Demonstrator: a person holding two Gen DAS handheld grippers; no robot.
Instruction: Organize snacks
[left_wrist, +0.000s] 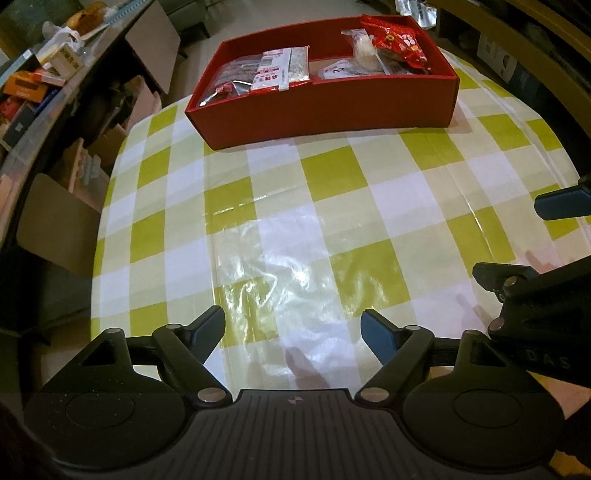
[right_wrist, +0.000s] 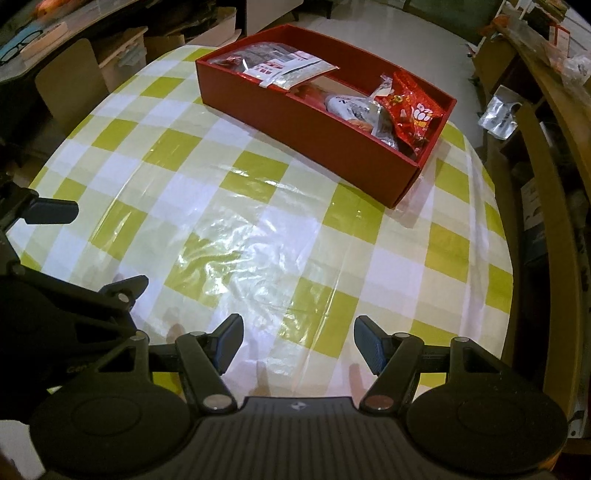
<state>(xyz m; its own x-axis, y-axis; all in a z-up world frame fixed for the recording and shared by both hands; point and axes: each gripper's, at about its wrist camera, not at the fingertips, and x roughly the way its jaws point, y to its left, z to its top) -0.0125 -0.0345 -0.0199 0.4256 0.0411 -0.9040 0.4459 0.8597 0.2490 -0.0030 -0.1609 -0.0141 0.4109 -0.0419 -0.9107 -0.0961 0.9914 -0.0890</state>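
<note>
Checked tablecloth (left_wrist: 332, 206), red snack-filled box (left_wrist: 325, 107)

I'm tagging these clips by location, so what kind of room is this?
Probably a lived-in home room doubling as storage: a table under a green checked plastic cloth, a red snack box, cardboard boxes and cluttered shelves alongside.
</note>
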